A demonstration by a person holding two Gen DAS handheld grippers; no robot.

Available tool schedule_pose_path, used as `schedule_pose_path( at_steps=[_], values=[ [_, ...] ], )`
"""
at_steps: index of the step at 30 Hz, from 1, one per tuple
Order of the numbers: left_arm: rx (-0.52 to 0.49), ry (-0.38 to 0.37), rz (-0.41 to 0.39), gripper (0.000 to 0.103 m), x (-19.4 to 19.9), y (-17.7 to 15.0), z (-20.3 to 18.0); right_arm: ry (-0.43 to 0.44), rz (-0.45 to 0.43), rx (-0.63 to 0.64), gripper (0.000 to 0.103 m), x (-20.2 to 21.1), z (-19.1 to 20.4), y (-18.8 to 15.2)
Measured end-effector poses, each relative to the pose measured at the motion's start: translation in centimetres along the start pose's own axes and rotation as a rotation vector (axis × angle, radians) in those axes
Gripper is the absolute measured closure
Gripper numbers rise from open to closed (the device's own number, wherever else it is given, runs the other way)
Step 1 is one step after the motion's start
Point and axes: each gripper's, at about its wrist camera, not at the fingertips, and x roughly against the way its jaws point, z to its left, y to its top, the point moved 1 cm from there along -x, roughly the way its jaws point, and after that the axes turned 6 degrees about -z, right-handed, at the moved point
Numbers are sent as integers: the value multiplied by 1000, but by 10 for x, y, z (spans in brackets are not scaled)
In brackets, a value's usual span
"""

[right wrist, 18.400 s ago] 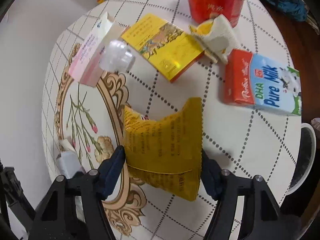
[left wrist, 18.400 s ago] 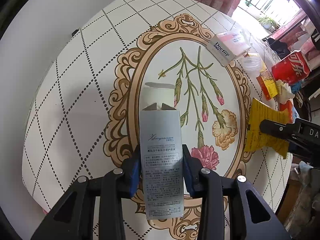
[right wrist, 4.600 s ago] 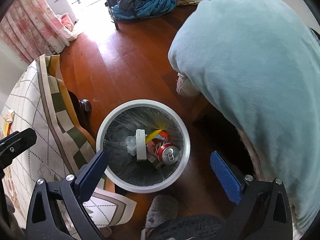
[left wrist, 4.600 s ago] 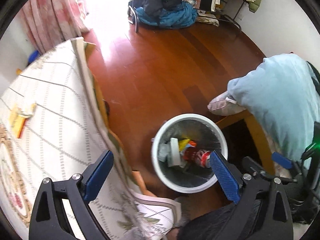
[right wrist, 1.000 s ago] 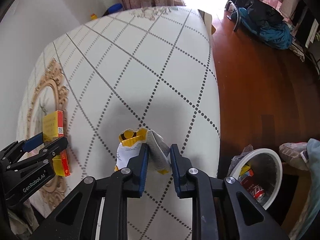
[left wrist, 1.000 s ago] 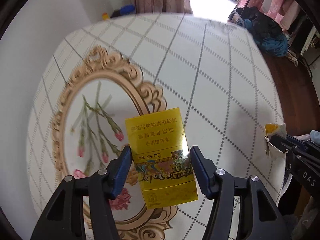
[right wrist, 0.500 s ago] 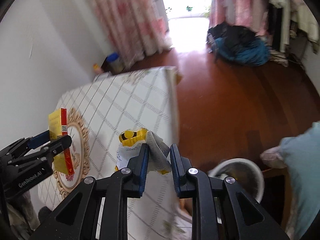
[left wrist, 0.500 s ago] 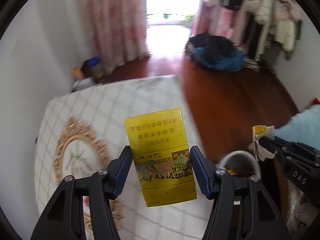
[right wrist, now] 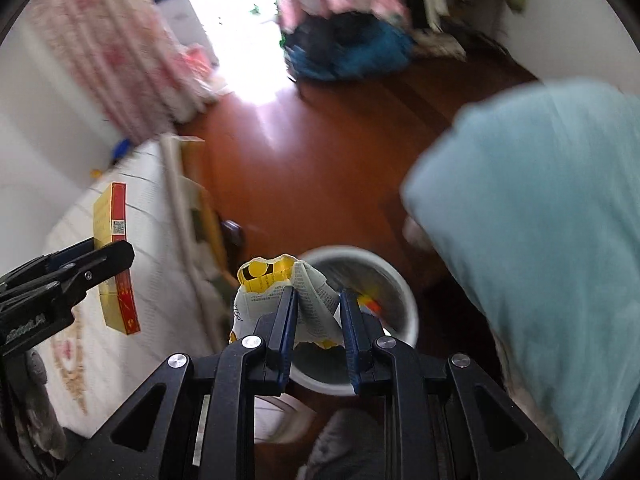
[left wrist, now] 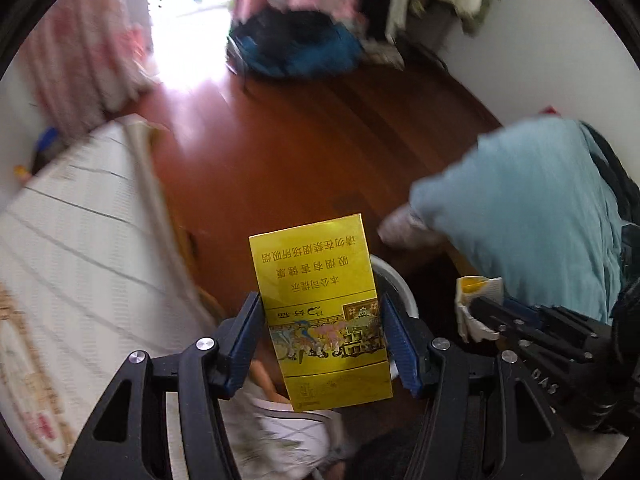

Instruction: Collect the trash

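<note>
My left gripper (left wrist: 322, 312) is shut on a yellow cigarette box (left wrist: 316, 280), held upright off the table; the same box (right wrist: 114, 264) shows its red edge at the left of the right wrist view. My right gripper (right wrist: 318, 304) is shut on a torn yellow-and-white paper wrapper (right wrist: 276, 288), which also shows at the right of the left wrist view as the wrapper (left wrist: 478, 296). Below both stands a white round trash bin (right wrist: 400, 300) on the wooden floor, with coloured trash inside. In the left wrist view only the bin's rim (left wrist: 394, 280) shows behind the box.
The table with its white dotted cloth (left wrist: 80, 248) lies at the left, its edge hanging down. A person's light blue clothing (right wrist: 540, 240) fills the right side, close to the bin. A pile of blue fabric (left wrist: 296, 48) lies across the wooden floor (left wrist: 304, 140), with pink curtains beyond.
Both grippers have swung off the table toward the floor, each still holding its item. The bin has come into view below them, and the table has slid to the left.
</note>
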Motion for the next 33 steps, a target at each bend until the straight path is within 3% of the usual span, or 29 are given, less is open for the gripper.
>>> schedule_pose_path(
  at_steps=[4, 7, 8, 11, 14, 16, 17, 18, 21, 23, 33],
  values=[
    [28, -44, 120, 46, -55, -1, -8, -25, 85, -58, 80, -43, -37, -14],
    [-1, -18, 158, 45, -77, 1, -12, -33, 130, -77, 80, -69, -51, -19],
    [1, -15, 160, 41, -79, 2, -12, -35, 135, -80, 79, -73, -52, -22],
    [15, 5, 156, 4, -79, 1, -9, -44, 159, -76, 78, -89, -55, -24],
    [17, 47, 141, 3, -71, 0, -5, -53, 176, -76, 75, -98, -49, -23],
    [18, 76, 122, 3, -62, -5, 3, -56, 181, -72, 52, -98, -47, -24],
    [16, 89, 113, 3, -57, -6, 7, -62, 180, -72, 27, -100, -43, -23],
    [18, 108, 101, 3, -50, -10, 10, -63, 180, -71, 12, -100, -42, -25],
    [24, 149, 70, 3, -29, -19, 18, -67, 169, -64, 10, -88, -34, -29],
    [27, 178, 42, 3, -11, -24, 21, -75, 162, -58, 0, -78, -28, -34],
    [47, 217, -91, 3, 90, -49, 22, -45, 72, -9, 0, 11, 8, -43]
  ],
)
